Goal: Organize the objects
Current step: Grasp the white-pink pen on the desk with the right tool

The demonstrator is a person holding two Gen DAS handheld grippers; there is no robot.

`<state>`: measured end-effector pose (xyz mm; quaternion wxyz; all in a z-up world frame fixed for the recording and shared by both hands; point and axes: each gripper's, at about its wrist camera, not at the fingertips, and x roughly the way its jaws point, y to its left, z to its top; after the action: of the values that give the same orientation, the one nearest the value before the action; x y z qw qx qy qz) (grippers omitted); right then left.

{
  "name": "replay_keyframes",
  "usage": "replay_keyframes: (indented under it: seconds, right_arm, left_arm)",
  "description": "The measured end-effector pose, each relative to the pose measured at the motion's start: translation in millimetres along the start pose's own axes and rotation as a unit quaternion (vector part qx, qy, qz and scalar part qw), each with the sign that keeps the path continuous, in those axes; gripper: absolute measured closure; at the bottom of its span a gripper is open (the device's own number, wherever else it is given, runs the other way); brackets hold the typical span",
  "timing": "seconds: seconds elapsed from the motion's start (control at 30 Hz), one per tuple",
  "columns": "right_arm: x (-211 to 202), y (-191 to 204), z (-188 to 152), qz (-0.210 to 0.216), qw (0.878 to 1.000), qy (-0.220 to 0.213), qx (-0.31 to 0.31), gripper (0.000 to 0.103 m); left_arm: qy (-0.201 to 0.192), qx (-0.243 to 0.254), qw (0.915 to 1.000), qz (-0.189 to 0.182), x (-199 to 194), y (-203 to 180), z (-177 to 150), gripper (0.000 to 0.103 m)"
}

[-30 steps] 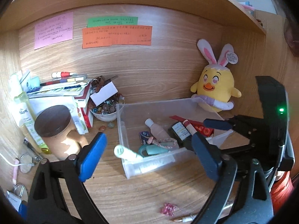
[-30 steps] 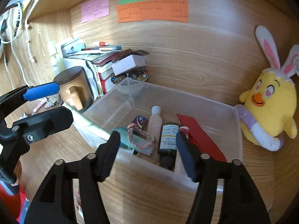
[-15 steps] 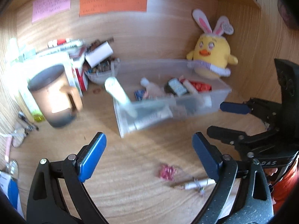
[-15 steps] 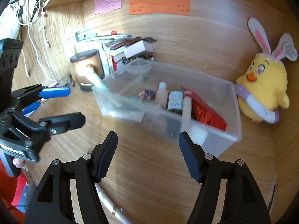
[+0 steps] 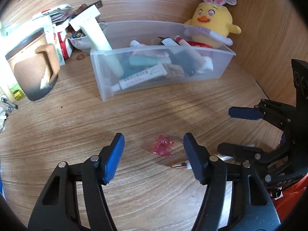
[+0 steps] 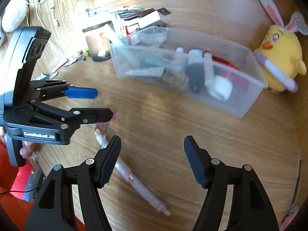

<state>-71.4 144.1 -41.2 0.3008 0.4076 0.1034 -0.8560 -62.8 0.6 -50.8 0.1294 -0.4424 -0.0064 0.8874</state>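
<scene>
A clear plastic bin [image 5: 221, 71] [image 6: 248, 100] holds tubes, bottles and small boxes; a pale green tube [image 5: 100, 40] leans out of its left end. A small pink trinket [image 5: 163, 147] lies on the wooden desk just ahead of my left gripper [image 5: 154, 155], which is open and empty. A white pen [image 6: 134, 182] lies on the desk by the left finger of my right gripper [image 6: 152, 157], which is open and empty. The pen tip also shows in the left wrist view [image 5: 180, 166]. Each gripper appears in the other's view.
A yellow bunny-eared plush [image 5: 213, 25] [image 6: 279, 61] sits against the back wall right of the bin. A brown mug [image 5: 32, 65], a stack of books and boxes [image 5: 57, 23] and a bowl of beads [image 5: 79, 38] stand at the left.
Both grippers have pulled back from the bin and tilted down toward the desk. The pink trinket and the pen now lie close in front of them.
</scene>
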Motion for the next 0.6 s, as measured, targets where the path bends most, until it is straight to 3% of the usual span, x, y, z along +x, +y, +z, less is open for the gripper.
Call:
replay_keyframes:
  seconds: [0.1,0.27,0.4,0.47,0.53,0.6]
  right_arm:
    - [0.0,4.1,-5.6,0.009,1.0,0.006,-0.004,0.039]
    - [3.5,11.8,-11.5,0.021,1.0,0.01,-0.006,0.039]
    - [5.7,15.1,-13.8,0.024,1.0,0.01,-0.002,0.039]
    - [5.5,18.3,-15.8,0.015,1.0,0.006,-0.01,0.04]
    - [5.0,21.3,-17.3,0.004,1.0,0.002,-0.019,0.047]
    - [3.5,24.6,-19.8,-0.01,0.999,-0.002,-0.03,0.06]
  left_arm:
    - [0.009,0.004,0.9999,-0.002,2.9,-0.3,-2.6,0.048]
    - [0.003,0.014,0.9999,0.01,4.8,-0.3,-1.0,0.067]
    - [0.001,0.021,0.9998,-0.001,4.5,-1.2,-2.2,0.086]
    - [-0.002,0.027,0.9996,0.002,3.2,-3.4,-3.9,0.086]
    - [-0.005,0.031,0.9995,0.009,2.4,-5.3,-4.8,0.087]
    - [-0.008,0.029,0.9995,0.013,0.6,-4.5,-6.2,0.088]
